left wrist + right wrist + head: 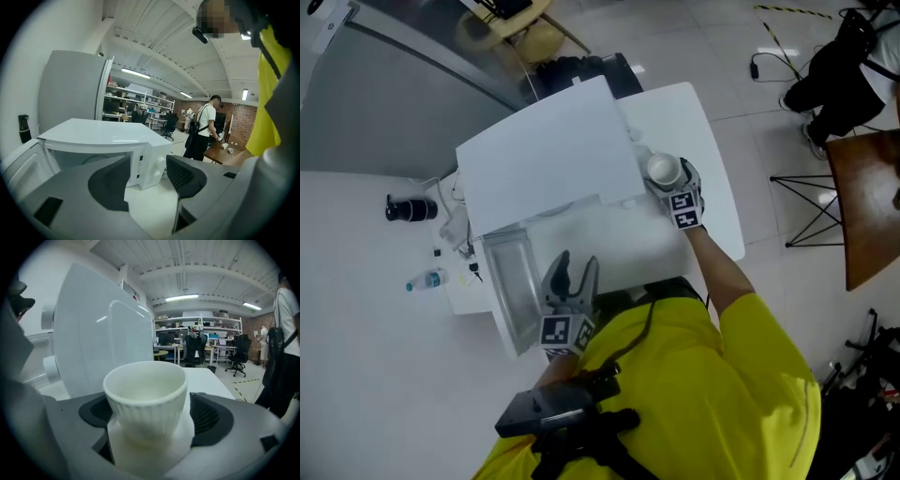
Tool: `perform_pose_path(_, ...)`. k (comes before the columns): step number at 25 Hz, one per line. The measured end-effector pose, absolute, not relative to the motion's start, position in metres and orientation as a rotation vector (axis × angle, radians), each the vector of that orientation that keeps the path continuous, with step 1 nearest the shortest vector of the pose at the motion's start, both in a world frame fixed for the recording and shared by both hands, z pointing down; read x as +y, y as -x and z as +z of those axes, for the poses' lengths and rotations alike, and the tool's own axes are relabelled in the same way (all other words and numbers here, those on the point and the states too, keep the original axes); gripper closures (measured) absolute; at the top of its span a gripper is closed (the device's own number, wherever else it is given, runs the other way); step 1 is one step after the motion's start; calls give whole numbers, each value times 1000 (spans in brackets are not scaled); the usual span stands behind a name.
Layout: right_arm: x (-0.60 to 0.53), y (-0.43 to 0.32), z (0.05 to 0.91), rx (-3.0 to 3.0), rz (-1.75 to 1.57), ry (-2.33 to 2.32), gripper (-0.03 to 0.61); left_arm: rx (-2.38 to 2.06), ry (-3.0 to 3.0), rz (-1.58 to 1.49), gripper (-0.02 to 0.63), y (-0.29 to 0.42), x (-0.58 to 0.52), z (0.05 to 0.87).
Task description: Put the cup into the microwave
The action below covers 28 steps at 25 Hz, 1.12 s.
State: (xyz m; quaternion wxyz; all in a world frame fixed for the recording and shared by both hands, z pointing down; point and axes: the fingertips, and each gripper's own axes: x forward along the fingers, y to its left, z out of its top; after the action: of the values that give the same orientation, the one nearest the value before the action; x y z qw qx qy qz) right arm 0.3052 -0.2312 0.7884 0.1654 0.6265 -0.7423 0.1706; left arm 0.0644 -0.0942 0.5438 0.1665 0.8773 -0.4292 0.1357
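Observation:
A white ribbed cup (664,169) (146,394) stands upright beside the right wall of the white microwave (548,150) (93,333). My right gripper (669,174) (150,405) is shut on the cup, a pad against each side. The microwave door (511,286) (23,164) hangs open at the front left, and the cavity (84,157) shows behind it. Just before the opening, my left gripper (575,264) (147,161) is open with nothing between its fingers.
The microwave sits on a white table (717,178) whose right edge is close to the cup. A black canister (411,209), a small bottle (425,279) and cables (455,230) lie at the left. A brown table (867,206) and a person (201,131) stand farther off.

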Motion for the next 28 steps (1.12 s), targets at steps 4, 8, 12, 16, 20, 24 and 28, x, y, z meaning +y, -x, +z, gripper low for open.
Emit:
perform_pose_path(4,-242,-299,788,-2144,470,-1744,117,-1224,-2493,442,377,-73,-104,559)
perform_pose_path(8,-235,-307,789,-2086,505,-1756,120,-1248,-2483,515,379,-65,-114,579)
perform_pose_path(12,-185,-320,765,-2063,532,-1760,120,-1303,-2432,513,379,-52,-127,600)
perform_pose_path(16,-101,-296,740,-2116,610,-1596,120,-1365,-2372,475,379,-33,-136,617)
perform_pose_path(20,-40,-211,727,-2250,692,-1295,120,-1444,-2307,430,379,3,-137,620)
perform_pose_path(24,-55,-102,717,-2408,630,-1052,120,-1523,-2233,414,379,49,-137,623)
perform_pose_path(28,-126,-6,696,-2536,512,-978,120,-1581,-2226,396,379,84,-130,606)
